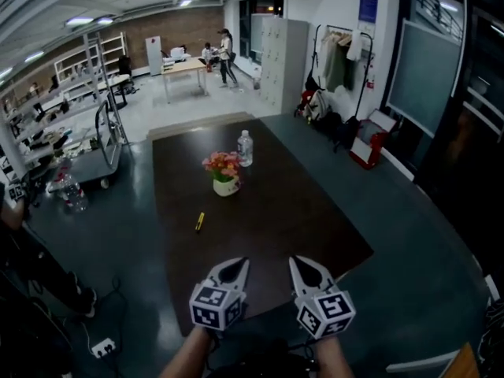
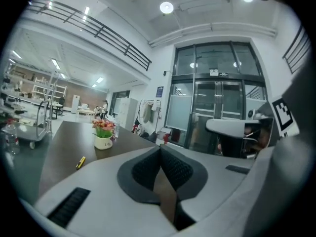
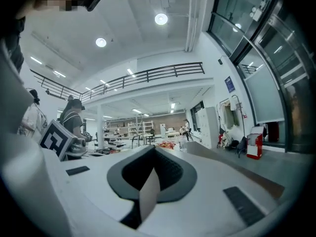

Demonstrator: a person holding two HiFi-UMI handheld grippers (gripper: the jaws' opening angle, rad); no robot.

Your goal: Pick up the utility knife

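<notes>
I see the yellow utility knife [image 1: 199, 221] lying flat on the dark brown tabletop [image 1: 315, 219], left of centre and well apart from both grippers. My left gripper [image 1: 239, 264] hovers over the near edge, jaws fully together, gripping nothing. The white pot of pink flowers [image 1: 225, 183] and the clear plastic bottle [image 1: 245, 149] stand farther away. My right gripper [image 1: 297, 262] is alongside the left, jaws likewise closed and empty.

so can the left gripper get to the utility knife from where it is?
Probably yes: the utility knife lies alone on the table ahead of the left gripper, nothing between. Its shut jaws must open first.
</notes>
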